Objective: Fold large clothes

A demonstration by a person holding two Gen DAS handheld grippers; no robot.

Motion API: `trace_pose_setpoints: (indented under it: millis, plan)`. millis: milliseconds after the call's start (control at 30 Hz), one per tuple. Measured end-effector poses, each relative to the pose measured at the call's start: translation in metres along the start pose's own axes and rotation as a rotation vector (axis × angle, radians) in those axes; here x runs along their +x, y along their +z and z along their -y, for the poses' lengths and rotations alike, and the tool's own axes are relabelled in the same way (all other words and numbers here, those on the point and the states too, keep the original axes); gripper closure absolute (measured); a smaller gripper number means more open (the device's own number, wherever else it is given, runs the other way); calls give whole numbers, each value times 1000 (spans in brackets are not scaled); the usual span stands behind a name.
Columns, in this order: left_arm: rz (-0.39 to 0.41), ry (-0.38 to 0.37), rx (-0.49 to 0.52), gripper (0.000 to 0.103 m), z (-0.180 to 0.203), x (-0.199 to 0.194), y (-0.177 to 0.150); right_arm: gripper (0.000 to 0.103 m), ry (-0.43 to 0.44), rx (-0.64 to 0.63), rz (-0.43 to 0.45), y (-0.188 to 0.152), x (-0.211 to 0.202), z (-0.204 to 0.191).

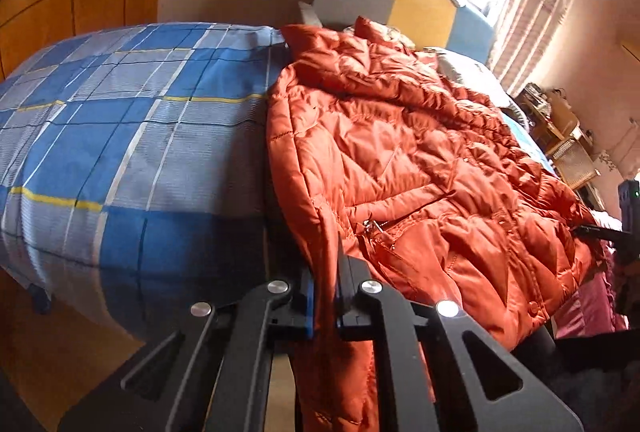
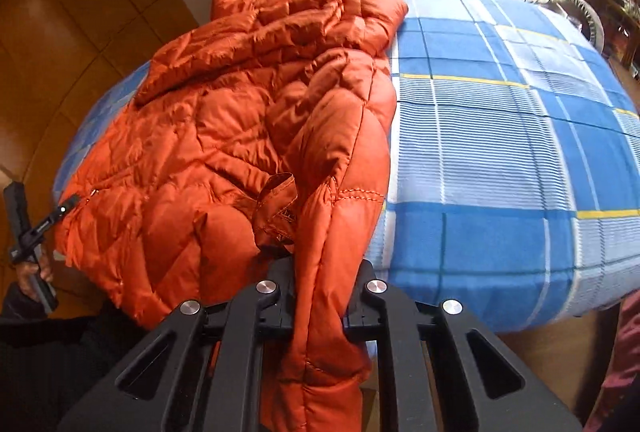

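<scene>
One orange quilted puffer jacket [image 1: 420, 167], shiny and crumpled, lies on the bed's blue plaid sheet [image 1: 120, 135], hem hanging over the near edge. Left gripper [image 1: 326, 272] clamps one hem corner, right gripper [image 2: 320, 272] clamps the other. No containers visible.

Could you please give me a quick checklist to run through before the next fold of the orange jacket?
1. Left claw shut on jacket hem: ok.
2. Right claw shut on the hem: ok.
3. Jacket lying flat on the bed: not ok, rumpled.
4. Bare checked bedcover beside the jacket for folding: ok.
5. Sleeves tucked in: cannot tell.
6. Hem clear of bed edge: not ok, hangs over.
</scene>
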State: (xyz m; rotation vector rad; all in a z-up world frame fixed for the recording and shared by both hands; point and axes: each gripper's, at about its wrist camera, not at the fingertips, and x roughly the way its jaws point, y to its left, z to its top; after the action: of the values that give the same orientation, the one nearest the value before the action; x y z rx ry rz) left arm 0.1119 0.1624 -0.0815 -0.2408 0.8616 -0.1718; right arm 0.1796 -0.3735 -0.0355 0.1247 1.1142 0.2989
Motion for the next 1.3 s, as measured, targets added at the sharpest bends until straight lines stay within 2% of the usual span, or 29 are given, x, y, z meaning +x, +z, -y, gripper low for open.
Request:
trace_pose_setpoints:
  millis: [167,300,433,533,733,833,900,1067,1300]
  plan:
    - [-10,-46,-14,97,-2,-33,-19,91,0,-36,-22,-14,-26,-8]
    - [-1,-122,-69,98,-5,-64,-35,92,9,-57,-33,-25,-47,-14]
    - [38,-236,-131,98,-7,-92,-36,93,57,-58,13,-24,-78,-19]
    - [61,-285,-147,98,-6,-97,-29,93,75,-57,58,-9,-86,-21]
    - [103,-382,-249,98,-20,-88,1,93,108,0,132,16,-80,-14]
    - [140,-395,-302,98,-31,-85,18,93,105,33,169,26,-83,-11]
    - [158,-379,-299,98,-34,-80,31,93,97,36,188,36,-82,-10]
    - [188,-395,-278,97,-31,-66,67,93,91,22,231,67,-81,-11]
    - [211,-404,-275,97,-28,-24,126,93,79,31,257,120,-54,-2]
